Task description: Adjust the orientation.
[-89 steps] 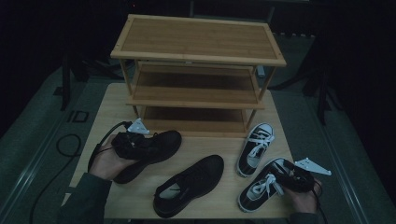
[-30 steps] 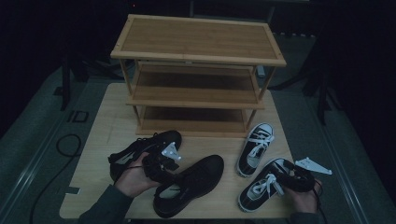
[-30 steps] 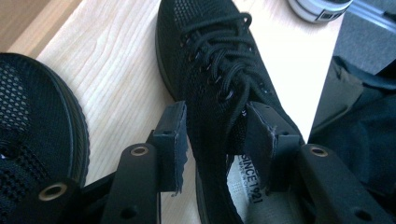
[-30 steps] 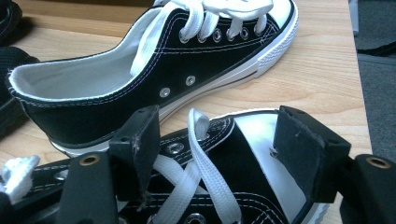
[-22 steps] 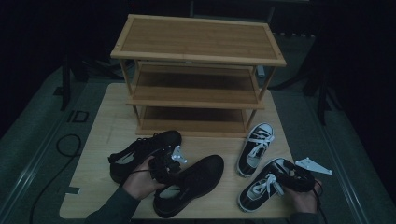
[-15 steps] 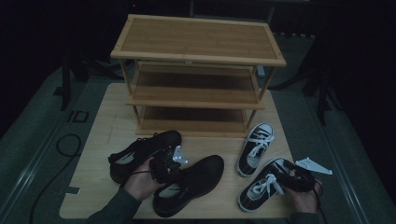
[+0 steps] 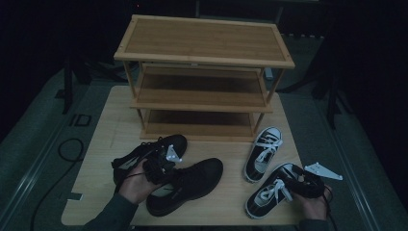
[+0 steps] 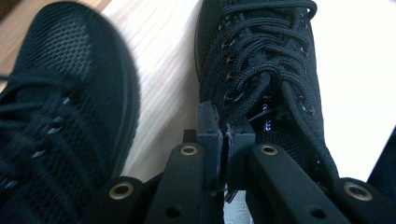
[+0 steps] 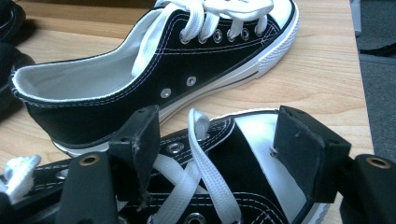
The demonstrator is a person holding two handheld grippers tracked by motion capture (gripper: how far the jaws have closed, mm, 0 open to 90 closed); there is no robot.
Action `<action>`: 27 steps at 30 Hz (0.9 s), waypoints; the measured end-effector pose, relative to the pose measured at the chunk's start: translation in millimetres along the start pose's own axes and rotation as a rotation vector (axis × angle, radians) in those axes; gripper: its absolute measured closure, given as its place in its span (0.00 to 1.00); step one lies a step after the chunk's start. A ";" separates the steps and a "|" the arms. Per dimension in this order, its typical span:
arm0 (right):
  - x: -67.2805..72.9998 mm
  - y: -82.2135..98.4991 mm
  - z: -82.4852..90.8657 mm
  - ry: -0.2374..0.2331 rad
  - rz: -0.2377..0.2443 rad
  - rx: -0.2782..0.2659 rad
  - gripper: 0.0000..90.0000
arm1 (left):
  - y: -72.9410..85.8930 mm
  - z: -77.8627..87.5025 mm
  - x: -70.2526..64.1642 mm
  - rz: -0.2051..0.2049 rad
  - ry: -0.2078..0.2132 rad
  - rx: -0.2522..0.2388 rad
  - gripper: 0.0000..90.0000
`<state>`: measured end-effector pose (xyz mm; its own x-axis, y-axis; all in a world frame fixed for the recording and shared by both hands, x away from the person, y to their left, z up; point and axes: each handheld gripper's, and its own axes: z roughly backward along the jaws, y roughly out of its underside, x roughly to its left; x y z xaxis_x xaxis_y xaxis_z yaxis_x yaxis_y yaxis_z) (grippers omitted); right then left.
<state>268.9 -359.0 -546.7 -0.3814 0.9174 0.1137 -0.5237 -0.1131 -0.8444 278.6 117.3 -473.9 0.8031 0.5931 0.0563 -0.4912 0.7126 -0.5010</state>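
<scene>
Black shoe (image 7: pixel 192 180), where is it, and what has hold of it?

Me: On the table (image 7: pixel 110 125) at 6 o'clock, toe aimed at 2 o'clock. My left tongs (image 8: pixel 226 133) are pinched together on a loop of its laces (image 8: pixel 252 88), low on the lacing near the tongue. Its mate (image 7: pixel 144 154) lies just beside, at 10 o'clock of it.

Asker: Will a lace grip do for lifting?

Me: I judge it risky. The cord is round, braided and slick. The shoe would hang and swing, heel down. Better to lift slow and straight, keep clear of the mate, and watch that the loop doesn't slide out. The upper is soft knit mesh, the sole rounded, so it will sag rather than hold shape.

Asker: And the other hand?

Me: Right tongs (image 9: pixel 222 142) stand wide astride the canvas sneaker (image 9: pixel 261 154) at 5 o'clock. I cannot tell if the pads bite. It has stiff black canvas, flat white laces, a smooth rubber toe cap and metal eyelets. The wooden rack (image 7: pixel 204 43) waits at 12 o'clock with its shelves bare.
</scene>
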 end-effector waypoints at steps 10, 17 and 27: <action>0.0 0.2 0.0 0.000 -0.002 -0.001 0.35 | 19.2 9.9 15.4 0.069 -0.034 -0.001 0.97; 0.0 0.2 0.0 0.000 -0.004 -0.001 0.35 | 33.4 17.6 23.5 0.107 -0.048 0.000 0.97; 0.2 0.3 0.0 0.001 -0.003 -0.001 0.35 | 46.9 25.0 32.7 0.136 -0.069 0.001 0.97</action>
<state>268.7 -358.9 -546.9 -0.3792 0.9180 0.1162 -0.5240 -0.1096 -0.8446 273.5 179.5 -474.0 0.7039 0.7088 0.0471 -0.5945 0.6241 -0.5070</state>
